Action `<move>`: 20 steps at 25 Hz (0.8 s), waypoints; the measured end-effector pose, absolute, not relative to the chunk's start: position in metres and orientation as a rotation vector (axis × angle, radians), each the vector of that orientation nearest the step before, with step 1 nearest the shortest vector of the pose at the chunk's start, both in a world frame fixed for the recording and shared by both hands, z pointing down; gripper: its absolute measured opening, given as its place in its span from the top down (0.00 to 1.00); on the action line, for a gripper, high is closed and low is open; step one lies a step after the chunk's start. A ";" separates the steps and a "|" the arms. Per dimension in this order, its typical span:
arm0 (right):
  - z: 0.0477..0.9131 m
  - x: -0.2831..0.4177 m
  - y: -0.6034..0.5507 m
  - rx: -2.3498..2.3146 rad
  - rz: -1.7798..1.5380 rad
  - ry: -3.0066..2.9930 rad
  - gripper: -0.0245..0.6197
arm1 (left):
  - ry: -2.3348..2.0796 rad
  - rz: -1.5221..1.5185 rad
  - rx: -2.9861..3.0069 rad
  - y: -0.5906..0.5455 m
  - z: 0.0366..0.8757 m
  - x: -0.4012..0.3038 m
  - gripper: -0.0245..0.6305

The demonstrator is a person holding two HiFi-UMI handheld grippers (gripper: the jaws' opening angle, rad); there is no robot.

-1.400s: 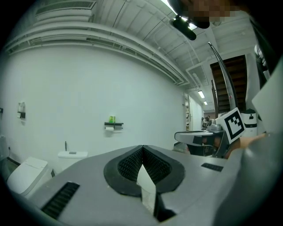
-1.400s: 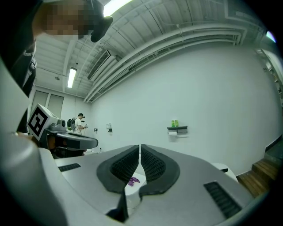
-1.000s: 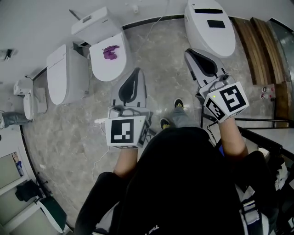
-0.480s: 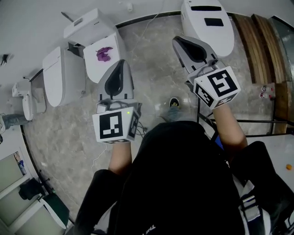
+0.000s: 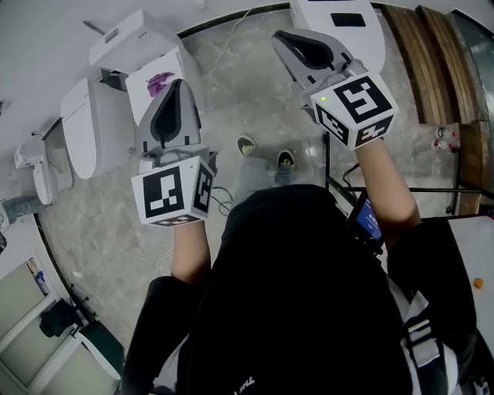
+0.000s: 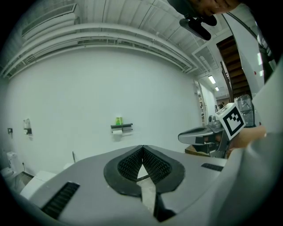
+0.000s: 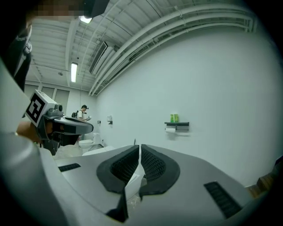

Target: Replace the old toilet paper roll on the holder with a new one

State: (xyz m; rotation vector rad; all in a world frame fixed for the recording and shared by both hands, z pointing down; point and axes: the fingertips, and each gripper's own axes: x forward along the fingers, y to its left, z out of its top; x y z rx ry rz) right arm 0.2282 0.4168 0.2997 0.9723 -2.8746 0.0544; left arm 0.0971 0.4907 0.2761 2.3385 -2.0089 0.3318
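Hard to make out: the small green item (image 6: 118,120) standing on the dark wall-mounted holder (image 6: 121,127) is too small to identify, and how much paper sits on the white toilet paper roll (image 6: 117,131) under it cannot be told.
Cut off: the rounded white toilet (image 5: 340,15) just beyond the right gripper (image 5: 279,35) is cropped by the head view's top edge.
Partly hidden: the purple scrap (image 5: 160,80) on the lid of the square white toilet (image 5: 127,42) is half covered by the tip of the left gripper (image 5: 173,85).
Far off: a person (image 7: 84,113) stands at the back of the room, small and blurred, to the left of the right gripper.
Left gripper: its ribbed black pads meet at the tips, with nothing between them.
Right gripper: its pads also lie together, holding nothing.
Roll from the left gripper: on the white wall far ahead, above the jaw tips and slightly to their left, well apart.
Roll from the right gripper: far ahead, above the tips and off to their right, well apart.
Pair: the grippers are held side by side over the grey marbled floor (image 5: 116,231).
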 end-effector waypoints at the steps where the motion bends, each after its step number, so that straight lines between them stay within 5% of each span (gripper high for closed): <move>1: 0.301 0.229 0.415 0.972 0.046 -2.870 0.92 | -2.007 0.333 2.342 0.488 0.277 0.097 0.93; 20: 0.313 0.187 0.304 1.090 0.090 -2.792 0.92 | -1.892 0.313 2.417 0.365 0.293 0.050 0.93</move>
